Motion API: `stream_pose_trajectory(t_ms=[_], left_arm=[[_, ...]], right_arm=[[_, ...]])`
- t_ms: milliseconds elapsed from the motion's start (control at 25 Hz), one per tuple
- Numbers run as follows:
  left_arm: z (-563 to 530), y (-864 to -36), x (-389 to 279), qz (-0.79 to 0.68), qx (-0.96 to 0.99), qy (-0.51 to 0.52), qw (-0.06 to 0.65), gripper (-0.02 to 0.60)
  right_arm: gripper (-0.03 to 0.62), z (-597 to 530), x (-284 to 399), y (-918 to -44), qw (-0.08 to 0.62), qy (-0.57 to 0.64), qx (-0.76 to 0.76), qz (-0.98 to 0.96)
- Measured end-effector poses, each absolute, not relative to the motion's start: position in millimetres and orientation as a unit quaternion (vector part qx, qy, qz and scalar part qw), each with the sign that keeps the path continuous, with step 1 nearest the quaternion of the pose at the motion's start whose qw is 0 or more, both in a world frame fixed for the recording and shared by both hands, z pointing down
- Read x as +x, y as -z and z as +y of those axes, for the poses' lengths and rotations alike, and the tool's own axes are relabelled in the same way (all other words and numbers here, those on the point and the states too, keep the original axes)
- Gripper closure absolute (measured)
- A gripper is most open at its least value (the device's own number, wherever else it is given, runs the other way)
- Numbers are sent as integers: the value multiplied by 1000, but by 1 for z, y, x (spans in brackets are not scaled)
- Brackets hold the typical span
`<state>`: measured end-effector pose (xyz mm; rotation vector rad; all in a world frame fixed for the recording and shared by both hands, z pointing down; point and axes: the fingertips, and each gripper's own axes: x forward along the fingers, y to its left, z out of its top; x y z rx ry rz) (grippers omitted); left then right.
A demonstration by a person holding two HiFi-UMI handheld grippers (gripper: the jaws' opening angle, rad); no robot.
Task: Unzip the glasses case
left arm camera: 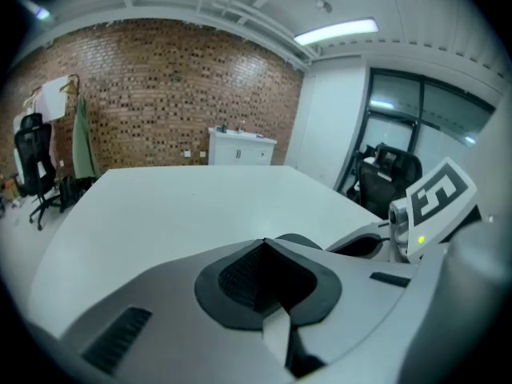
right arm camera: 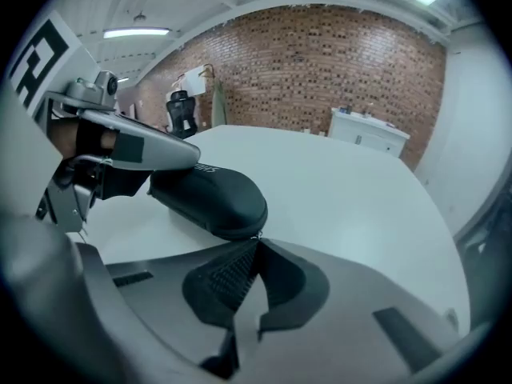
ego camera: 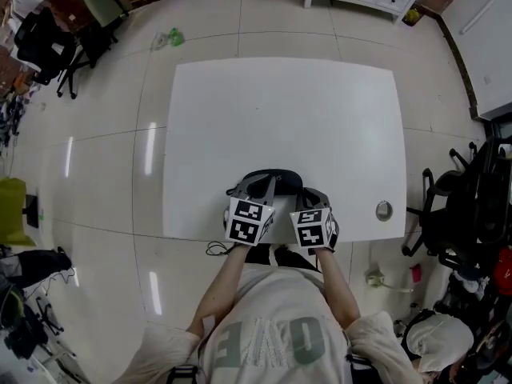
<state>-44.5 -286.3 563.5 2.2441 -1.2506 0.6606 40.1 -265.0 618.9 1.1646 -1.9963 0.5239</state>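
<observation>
One case [ego camera: 272, 181] at the tabletop's [ego camera: 320, 118] near edge, a gripper at each end.
Head view: left gripper [ego camera: 258, 190] and right gripper [ego camera: 314, 200] flank it. Left gripper view: fingers pressed together, empty, case just beyond. Right gripper view: fingers together at the zip end; whether they catch the pull, I can't tell. Unheld, a tugged case may slide off.

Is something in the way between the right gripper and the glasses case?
No, nothing visible is in the way. The right gripper has its jaws together, with their tips right at the near end of the glasses case. Only bare table lies around them.
</observation>
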Motion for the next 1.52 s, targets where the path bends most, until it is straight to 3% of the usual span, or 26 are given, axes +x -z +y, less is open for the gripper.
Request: stream_pose_trajectory(t_ms=[240, 400, 840, 1040, 1320, 1520], left_arm=[[-287, -538, -32, -436, 840, -250, 204, 578], [-274, -562, -25, -419, 836, -272, 229, 578], [-275, -569, -26, -420, 832, -248, 264, 578], [-283, -558, -24, -420, 834, -259, 247, 580], [-272, -553, -30, -425, 829, -275, 238, 578], [-259, -565, -49, -441, 817, -268, 259, 578]], right_arm=[[592, -228, 2, -616, 405, -142, 374, -822], [592, -202, -19, -621, 403, -151, 325, -842], [592, -236, 10, -624, 413, -162, 322, -836], [592, -258, 29, -610, 397, -150, 400, -812], [592, -199, -35, -611, 414, -92, 277, -862], [592, -187, -51, -614, 400, -121, 251, -873]])
